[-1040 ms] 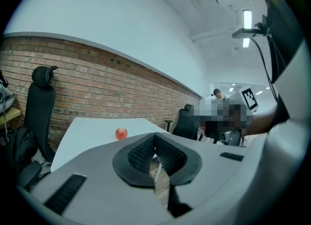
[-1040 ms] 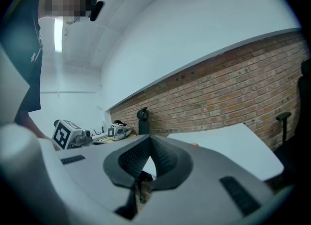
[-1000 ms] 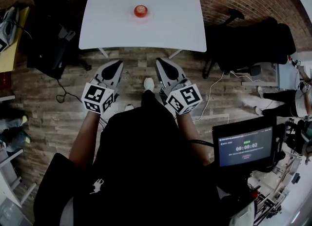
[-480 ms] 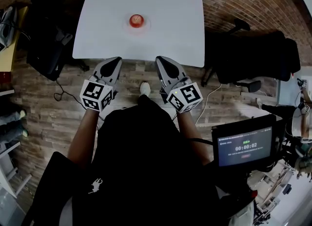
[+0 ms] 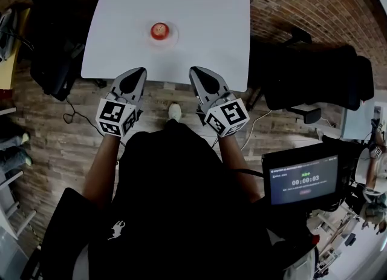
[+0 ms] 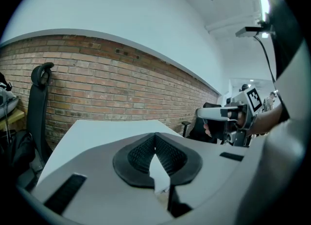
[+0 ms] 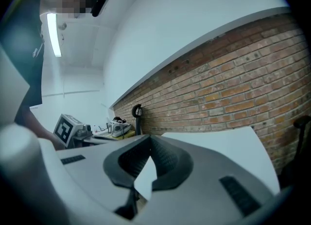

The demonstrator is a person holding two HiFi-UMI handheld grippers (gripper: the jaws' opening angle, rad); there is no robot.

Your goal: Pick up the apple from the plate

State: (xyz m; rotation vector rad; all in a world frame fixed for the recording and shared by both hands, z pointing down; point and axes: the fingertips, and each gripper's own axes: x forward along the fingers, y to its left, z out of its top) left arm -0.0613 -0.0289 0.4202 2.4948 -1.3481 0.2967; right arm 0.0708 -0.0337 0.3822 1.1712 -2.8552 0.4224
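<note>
A red apple (image 5: pixel 159 30) sits on a small white plate (image 5: pixel 170 36) near the middle of a white table (image 5: pixel 205 25). In the head view both grippers hang just before the table's near edge, well short of the plate. My left gripper (image 5: pixel 138 72) is shut and empty, pointing at the table. The right gripper (image 5: pixel 194 71) is also shut with nothing between its pads. The left gripper view has its closed jaws (image 6: pixel 155 140) over the table top (image 6: pixel 92 131); the right gripper view likewise (image 7: pixel 149 142). Neither gripper view shows the apple.
A black office chair (image 5: pixel 314 67) stands right of the table, and a dark chair with bags (image 5: pixel 51 61) left of it. A brick wall (image 6: pixel 97 88) runs behind the table. A monitor (image 5: pixel 304 181) sits at my lower right. The floor is wood planks (image 5: pixel 48 146).
Both grippers have moved forward from over the floor up to the table's near edge. The table and apple sit lower and nearer in the head view. Both grippers stayed shut.
</note>
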